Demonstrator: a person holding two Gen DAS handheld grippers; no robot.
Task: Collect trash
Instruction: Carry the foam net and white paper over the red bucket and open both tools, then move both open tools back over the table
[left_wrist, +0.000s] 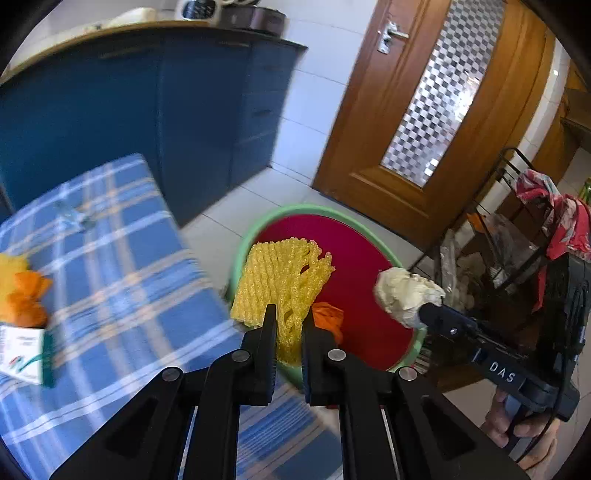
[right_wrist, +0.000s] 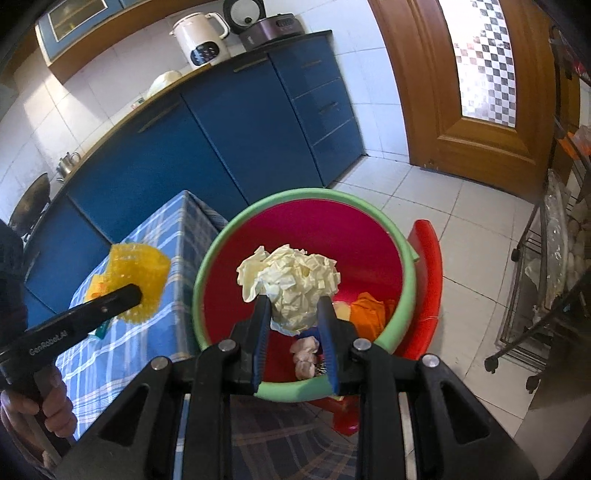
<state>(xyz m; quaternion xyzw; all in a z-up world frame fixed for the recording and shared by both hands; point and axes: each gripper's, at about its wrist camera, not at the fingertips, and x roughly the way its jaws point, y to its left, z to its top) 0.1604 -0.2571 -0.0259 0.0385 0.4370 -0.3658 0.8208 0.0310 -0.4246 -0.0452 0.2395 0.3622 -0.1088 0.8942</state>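
My left gripper (left_wrist: 290, 315) is shut on a yellow foam net (left_wrist: 284, 273), which hangs over the near-left rim of the bin (left_wrist: 295, 208), a green-rimmed tub with a red inside. In the right wrist view the left gripper (right_wrist: 137, 293) and its foam net (right_wrist: 142, 271) sit just left of the bin, above the table edge. My right gripper (right_wrist: 293, 306) is shut on a crumpled cream paper ball (right_wrist: 291, 280) directly over the bin (right_wrist: 201, 280). An orange scrap (right_wrist: 365, 310) and pale wads (right_wrist: 306, 352) lie inside. The paper ball (left_wrist: 406, 295) also shows in the left wrist view.
A table with a blue plaid cloth (left_wrist: 110, 266) holds orange and yellow scraps (left_wrist: 22, 295), a small white-green box (left_wrist: 26, 350) and a clear wrapper (left_wrist: 74, 218). A red stool (right_wrist: 428, 280) sits under the bin. Blue cabinets (right_wrist: 240, 122), a wooden door (right_wrist: 461, 92) and a wire rack (right_wrist: 546, 258) surround it.
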